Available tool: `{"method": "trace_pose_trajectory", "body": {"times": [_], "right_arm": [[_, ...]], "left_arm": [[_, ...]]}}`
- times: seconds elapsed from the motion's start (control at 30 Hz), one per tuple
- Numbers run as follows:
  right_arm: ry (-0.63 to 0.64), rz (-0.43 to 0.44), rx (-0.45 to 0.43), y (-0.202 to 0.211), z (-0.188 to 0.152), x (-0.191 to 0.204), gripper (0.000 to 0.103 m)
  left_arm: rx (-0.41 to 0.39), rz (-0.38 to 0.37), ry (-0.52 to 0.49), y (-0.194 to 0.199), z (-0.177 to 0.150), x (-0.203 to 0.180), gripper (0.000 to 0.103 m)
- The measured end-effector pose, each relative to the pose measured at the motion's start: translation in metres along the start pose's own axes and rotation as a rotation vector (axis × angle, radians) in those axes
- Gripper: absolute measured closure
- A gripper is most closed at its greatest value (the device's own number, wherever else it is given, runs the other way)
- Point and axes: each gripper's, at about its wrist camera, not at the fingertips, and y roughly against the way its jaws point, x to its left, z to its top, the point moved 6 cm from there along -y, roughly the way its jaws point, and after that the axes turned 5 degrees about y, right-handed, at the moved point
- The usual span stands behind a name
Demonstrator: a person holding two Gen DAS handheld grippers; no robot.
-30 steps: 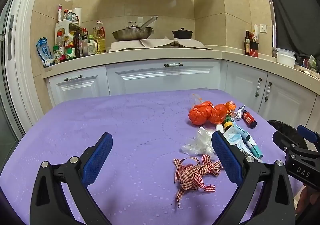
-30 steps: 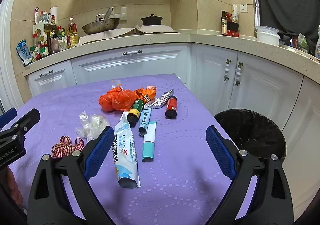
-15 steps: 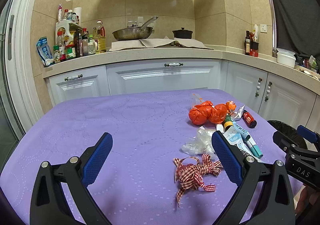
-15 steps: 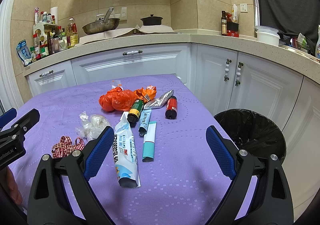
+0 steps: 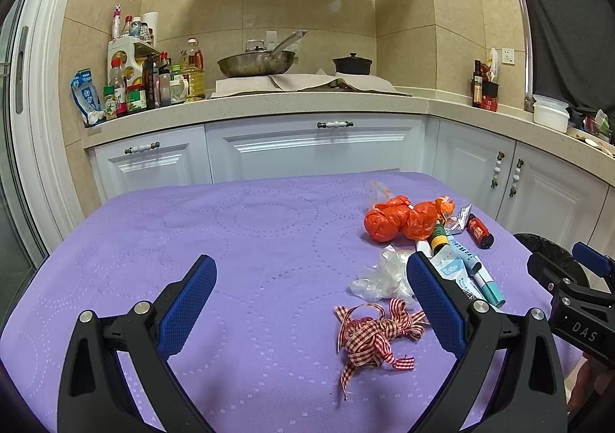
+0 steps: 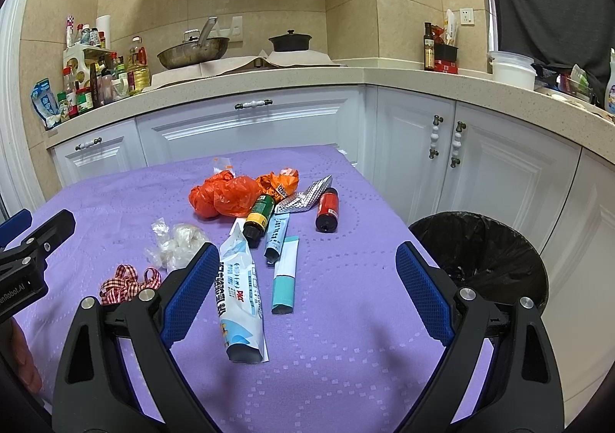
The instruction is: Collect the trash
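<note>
Nothing has shifted in the last second: left gripper (image 5: 307,302) and right gripper (image 6: 307,279) stay wide open, empty; trash ahead (image 6: 240,290) remains uncollected.

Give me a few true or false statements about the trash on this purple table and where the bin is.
1. Both grippers, left gripper and right gripper, are open and hold nothing. True.
2. The checked ribbon lies in the bin. False: it lies on the purple tablecloth.
3. The black-lined bin stands off the table's right side. True.
4. The red bottle stands upright. False: it lies on its side.
5. The orange bag is farther from the grippers than the white pouch. True.
</note>
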Motion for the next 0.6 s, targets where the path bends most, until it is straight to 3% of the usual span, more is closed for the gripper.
{"method": "trace_pose_trajectory", "body": {"times": [0.4, 0.47, 0.6], "right_arm": [[-0.001, 0.002, 0.002, -0.001, 0.000, -0.001, 0.012], [-0.001, 0.001, 0.001, -0.002, 0.000, -0.001, 0.012], [-0.001, 0.001, 0.001, -0.002, 0.000, 0.000, 0.012]], "left_arm": [[0.002, 0.001, 0.002, 0.002, -0.013, -0.003, 0.007], [0.004, 0.000, 0.004, 0.000, 0.002, 0.001, 0.007], [0.008, 0.000, 0.008, 0.000, 0.002, 0.003, 0.007]]}}
